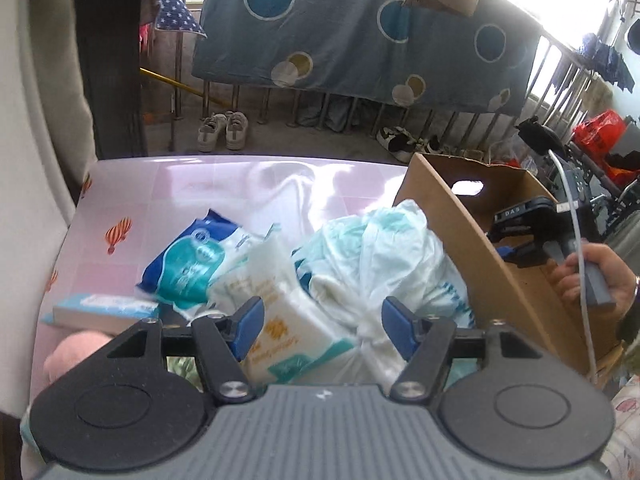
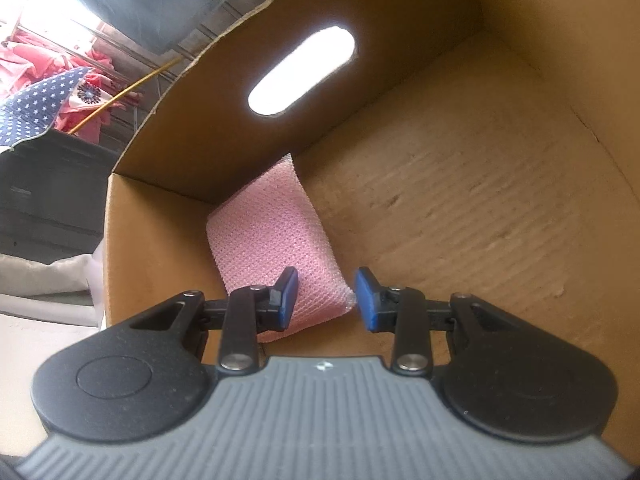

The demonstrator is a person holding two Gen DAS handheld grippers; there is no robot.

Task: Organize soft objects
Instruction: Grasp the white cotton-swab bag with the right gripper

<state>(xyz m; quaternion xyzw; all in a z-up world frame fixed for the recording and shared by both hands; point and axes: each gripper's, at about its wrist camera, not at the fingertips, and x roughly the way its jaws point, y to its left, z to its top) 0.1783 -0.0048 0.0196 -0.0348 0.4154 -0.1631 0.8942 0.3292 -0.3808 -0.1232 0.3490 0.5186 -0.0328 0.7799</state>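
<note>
A: From the left wrist view, we are hovering the left hand-held gripper [image 1: 322, 330] over the heap of soft things on the pink worktop [image 1: 168, 188]. Its blue pads are standing spread, with nothing pinched between them

B: Agreed. Right under the gap we are seeing the white tissue pack [image 1: 280, 312] and the knotted white plastic bag [image 1: 384, 272]; the blue wipes packet [image 1: 188, 264] and a flat box [image 1: 104, 312] are lying further left, and something pink and plush [image 1: 76, 352] is peeking out at the near corner

A: The cardboard box [image 1: 472, 240] is standing just right of the heap, with a hand [image 1: 596, 276] holding the other tool over it

B: To do this pick well, we are probably wanting to choose one item, centre the pads across its narrow side, and close gently so the wrapper is not slipping out

A: In the right wrist view, we are looking down into the box. The pink mesh sponge [image 2: 268, 240] is lying in the bottom corner against the wall with the handle slot [image 2: 300, 72]

B: The right hand-held gripper [image 2: 326, 300] is standing narrowly parted; the sponge's near corner is showing between the pads, yet we are seeing a clear gap on the right, so we are judging it let go

A: Then we are lifting straight up, clear of the walls
</note>
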